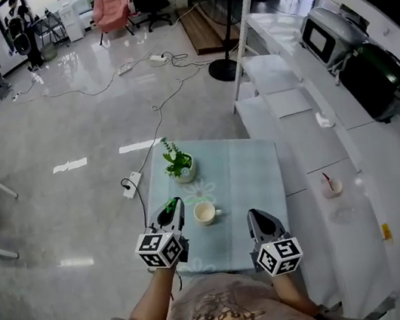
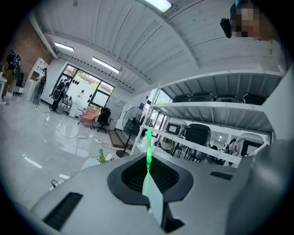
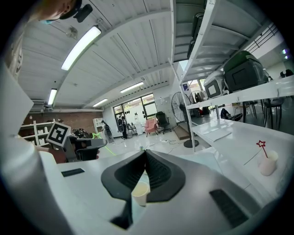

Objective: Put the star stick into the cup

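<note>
A green star stick [image 2: 149, 146] stands up out of my left gripper [image 2: 148, 167], whose jaws are shut on its lower end. In the head view that left gripper [image 1: 172, 208] hovers over the front left of the small table, just left of the white cup [image 1: 205, 212]; green shows at its tip. The cup stands upright on the pale blue cloth [image 1: 252, 173]. My right gripper [image 1: 257, 219] is to the cup's right, its jaws meeting at the tips with nothing held. In the right gripper view the cup [image 3: 140, 193] shows low between the right gripper [image 3: 145, 153] jaws.
A small potted plant [image 1: 179, 166] stands at the table's far left, behind the cup. A white counter [image 1: 338, 161] runs along the right, bearing a second cup with a red star stick [image 3: 265, 158]. Cables and a power strip [image 1: 131, 184] lie on the floor.
</note>
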A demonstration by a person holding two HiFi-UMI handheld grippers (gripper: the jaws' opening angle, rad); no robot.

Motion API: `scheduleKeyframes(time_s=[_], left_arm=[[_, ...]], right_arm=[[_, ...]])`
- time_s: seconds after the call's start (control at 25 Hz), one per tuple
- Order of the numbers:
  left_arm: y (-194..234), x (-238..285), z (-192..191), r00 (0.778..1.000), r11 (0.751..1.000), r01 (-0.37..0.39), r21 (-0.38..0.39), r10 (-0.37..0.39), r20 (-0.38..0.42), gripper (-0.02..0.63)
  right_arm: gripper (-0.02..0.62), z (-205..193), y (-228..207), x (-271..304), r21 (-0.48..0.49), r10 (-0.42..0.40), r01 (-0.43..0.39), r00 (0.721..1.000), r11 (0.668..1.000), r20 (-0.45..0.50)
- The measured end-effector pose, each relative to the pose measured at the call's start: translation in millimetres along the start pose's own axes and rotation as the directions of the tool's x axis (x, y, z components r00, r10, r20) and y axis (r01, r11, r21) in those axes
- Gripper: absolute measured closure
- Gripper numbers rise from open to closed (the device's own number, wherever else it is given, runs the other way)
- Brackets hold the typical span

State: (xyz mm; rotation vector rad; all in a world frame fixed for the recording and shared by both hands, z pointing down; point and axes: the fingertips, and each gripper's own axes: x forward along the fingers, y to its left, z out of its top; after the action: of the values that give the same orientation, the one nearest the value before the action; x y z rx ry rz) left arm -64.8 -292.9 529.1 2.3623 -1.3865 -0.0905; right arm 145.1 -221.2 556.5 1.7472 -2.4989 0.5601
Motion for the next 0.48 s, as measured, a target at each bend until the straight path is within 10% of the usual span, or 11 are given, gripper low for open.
scheduleKeyframes(time_s=[0.48], left_arm=[[23.5, 23.9, -83.6, 0.987, 1.000, 0.008, 0.029, -0.003, -0.163, 0.577]], right_arm=[[0.591, -4.3, -13.2, -12.8, 0.007, -0.059, 0.059, 0.998, 0.998, -0.007]])
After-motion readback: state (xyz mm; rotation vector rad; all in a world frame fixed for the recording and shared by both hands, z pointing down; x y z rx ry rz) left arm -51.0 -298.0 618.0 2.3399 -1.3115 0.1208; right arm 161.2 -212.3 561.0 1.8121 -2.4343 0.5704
